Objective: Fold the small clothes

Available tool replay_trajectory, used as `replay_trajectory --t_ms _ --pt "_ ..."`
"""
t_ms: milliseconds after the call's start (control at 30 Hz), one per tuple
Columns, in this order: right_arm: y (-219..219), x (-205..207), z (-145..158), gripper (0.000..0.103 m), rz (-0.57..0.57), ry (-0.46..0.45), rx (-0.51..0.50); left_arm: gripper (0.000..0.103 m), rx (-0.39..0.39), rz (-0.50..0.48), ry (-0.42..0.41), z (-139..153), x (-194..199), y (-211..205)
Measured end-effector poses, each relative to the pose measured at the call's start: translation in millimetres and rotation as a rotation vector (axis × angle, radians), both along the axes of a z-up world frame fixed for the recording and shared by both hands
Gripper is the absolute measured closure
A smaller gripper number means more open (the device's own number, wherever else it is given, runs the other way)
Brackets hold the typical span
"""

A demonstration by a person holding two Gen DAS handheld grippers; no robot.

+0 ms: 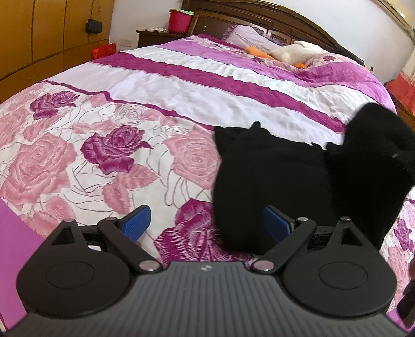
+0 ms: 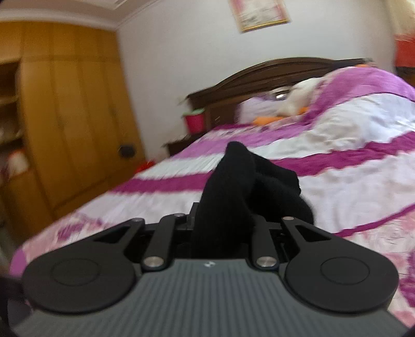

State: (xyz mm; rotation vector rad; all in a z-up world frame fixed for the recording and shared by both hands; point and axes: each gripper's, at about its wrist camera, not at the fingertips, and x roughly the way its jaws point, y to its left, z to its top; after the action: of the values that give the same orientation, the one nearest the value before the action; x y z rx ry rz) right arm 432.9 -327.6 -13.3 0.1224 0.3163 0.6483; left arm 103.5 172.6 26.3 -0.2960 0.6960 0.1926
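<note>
One black garment (image 1: 272,176), one red bucket (image 1: 179,20), one cream plush toy (image 1: 295,53), two grippers (image 1: 206,223).

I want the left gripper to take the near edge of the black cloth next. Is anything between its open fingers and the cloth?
Nothing visible is. The left gripper is open, and the black cloth already lies against its right-hand pad, with only bedspread under the gap. The right gripper is shut on the cloth's other end.

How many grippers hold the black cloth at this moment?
1. The right gripper has its jaws shut on the black cloth, lifting one end. The left gripper is open, the cloth beside one jaw, not clamped.
</note>
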Motion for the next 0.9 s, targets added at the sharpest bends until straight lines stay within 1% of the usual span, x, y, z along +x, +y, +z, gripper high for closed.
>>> replay_trajectory --t_ms 167,233,267,333,433,567,700,800,900 --pt "45.7 1.0 -20.2 0.08 0.141 0.052 -0.186 0.007 -0.017 0.02 -0.001 -2.8 -2.7 8.2" --pt "56.0 -2.3 -29.5 0.076 0.175 0.076 -0.222 0.007 -0.024 0.026 -0.002 -3.7 -3.4 11.3" --pt "58.9 -5.9 -32.1 0.075 0.18 0.067 -0.232 0.007 -0.027 0.028 -0.004 -3.8 -3.7 12.3" --pt "59.6 -13.6 -32.2 0.063 0.192 0.036 -0.236 0.007 -0.034 0.031 -0.01 -3.5 -5.0 13.9" --pt "53.4 -18.7 -23.8 0.057 0.24 0.04 -0.215 0.007 -0.048 0.031 -0.025 -2.0 -6.7 15.1" --pt "38.6 -26.3 -9.6 0.056 0.297 0.025 -0.23 0.007 -0.078 0.016 -0.053 2.1 -10.0 14.1" --pt "18.9 -27.6 5.2 0.058 0.321 0.053 -0.203 0.007 -0.107 -0.006 -0.094 9.6 -12.8 9.4" --pt "5.3 -19.6 16.9 0.058 0.29 0.071 -0.185 0.007 -0.131 -0.031 -0.126 15.5 -14.2 4.1" --pt "-0.7 -2.3 26.7 0.058 0.222 0.067 -0.195 0.007 -0.17 -0.065 -0.157 21.0 -14.4 -3.2"
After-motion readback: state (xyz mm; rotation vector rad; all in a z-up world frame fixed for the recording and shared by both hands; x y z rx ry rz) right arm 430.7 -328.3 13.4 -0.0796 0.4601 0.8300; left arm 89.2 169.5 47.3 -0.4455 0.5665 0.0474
